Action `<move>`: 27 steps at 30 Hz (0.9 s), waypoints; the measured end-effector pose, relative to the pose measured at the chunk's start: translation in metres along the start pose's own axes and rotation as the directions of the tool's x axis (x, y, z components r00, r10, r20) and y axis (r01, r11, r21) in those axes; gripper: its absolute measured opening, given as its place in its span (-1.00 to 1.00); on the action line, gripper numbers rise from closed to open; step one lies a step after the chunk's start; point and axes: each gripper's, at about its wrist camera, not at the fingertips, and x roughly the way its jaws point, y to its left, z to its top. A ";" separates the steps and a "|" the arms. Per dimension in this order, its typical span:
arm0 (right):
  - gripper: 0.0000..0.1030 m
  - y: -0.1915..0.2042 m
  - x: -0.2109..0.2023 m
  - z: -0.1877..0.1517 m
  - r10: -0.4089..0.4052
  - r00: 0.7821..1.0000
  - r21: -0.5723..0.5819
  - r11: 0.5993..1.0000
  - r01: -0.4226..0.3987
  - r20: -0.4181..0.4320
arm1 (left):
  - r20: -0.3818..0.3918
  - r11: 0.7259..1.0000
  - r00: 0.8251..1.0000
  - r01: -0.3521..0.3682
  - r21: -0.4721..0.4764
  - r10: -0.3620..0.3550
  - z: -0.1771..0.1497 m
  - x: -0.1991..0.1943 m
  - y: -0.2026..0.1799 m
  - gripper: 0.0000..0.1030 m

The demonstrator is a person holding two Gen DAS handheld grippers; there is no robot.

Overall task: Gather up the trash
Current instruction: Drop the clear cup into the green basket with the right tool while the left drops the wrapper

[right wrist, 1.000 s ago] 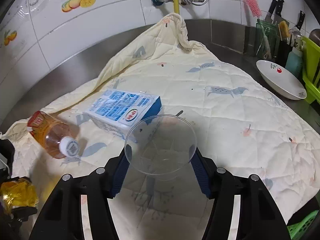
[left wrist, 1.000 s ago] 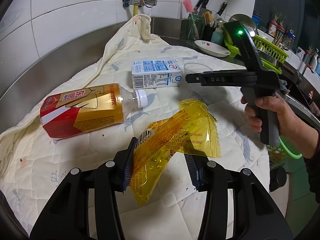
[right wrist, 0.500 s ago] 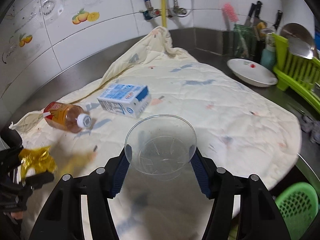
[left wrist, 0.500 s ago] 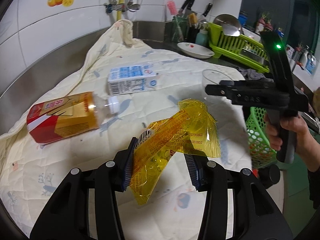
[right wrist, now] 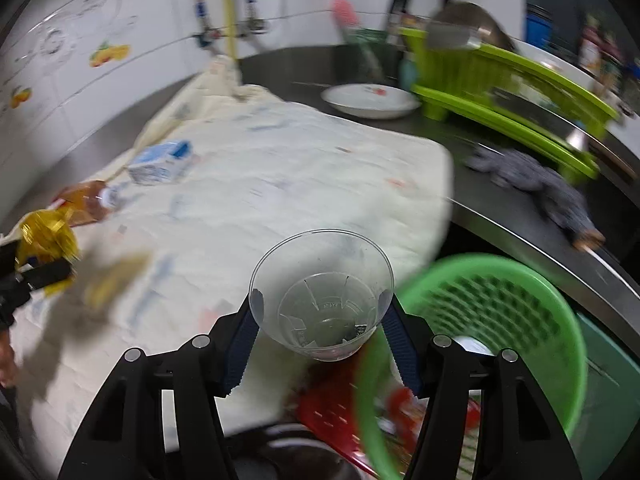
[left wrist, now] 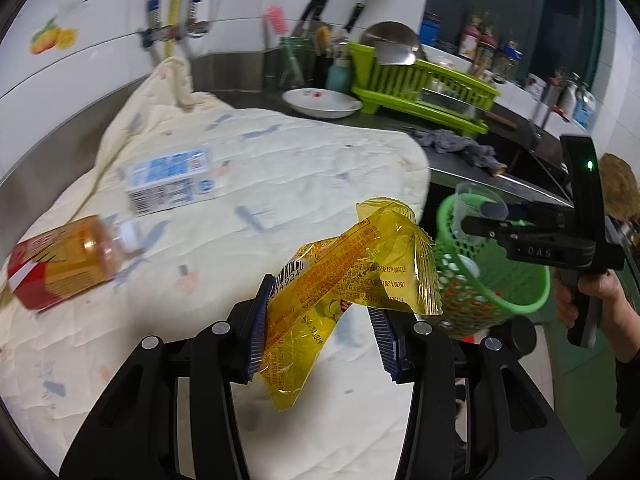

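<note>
My left gripper (left wrist: 320, 328) is shut on a crumpled yellow wrapper (left wrist: 352, 280) and holds it above the quilt's near right corner. My right gripper (right wrist: 320, 332) is shut on a clear plastic cup (right wrist: 322, 304), held beside the rim of a green mesh basket (right wrist: 520, 320). In the left wrist view the right gripper (left wrist: 480, 216) holds the cup (left wrist: 472, 200) over the basket (left wrist: 500, 288). A tea bottle (left wrist: 64, 260) and a blue milk carton (left wrist: 172, 180) lie on the cream quilt (left wrist: 300, 160).
A white bowl (left wrist: 320, 102), a green dish rack (left wrist: 424, 84), a utensil holder with knives (left wrist: 296, 60) and a grey rag (left wrist: 456, 144) are on the steel counter behind. A red item (right wrist: 332, 412) lies below the basket.
Both grippers have swung right, off the quilt toward the green basket. The cup now hangs at the basket's rim; the wrapper follows behind it. Bottle and carton have not moved.
</note>
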 end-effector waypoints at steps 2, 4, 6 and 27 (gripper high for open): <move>0.13 -0.020 -0.007 -0.010 -0.034 0.999 0.025 0.999 0.034 -0.007 | -0.004 1.000 1.000 0.021 0.018 -0.021 0.002 0.005 -0.014 -0.11; 0.13 -0.040 -0.015 -0.020 -0.068 0.998 0.051 0.996 0.068 -0.010 | -0.014 0.998 0.999 0.044 0.035 -0.043 0.005 0.012 -0.030 -0.11; 0.14 -0.060 -0.022 -0.030 -0.100 0.995 0.082 0.992 0.101 -0.016 | -0.021 0.997 0.998 0.060 0.054 -0.059 0.007 0.017 -0.044 -0.11; 0.41 -0.157 -0.069 -0.084 -0.203 0.979 0.266 0.943 0.198 -0.009 | -0.099 0.960 0.977 0.203 0.195 -0.186 0.039 0.074 -0.175 -0.11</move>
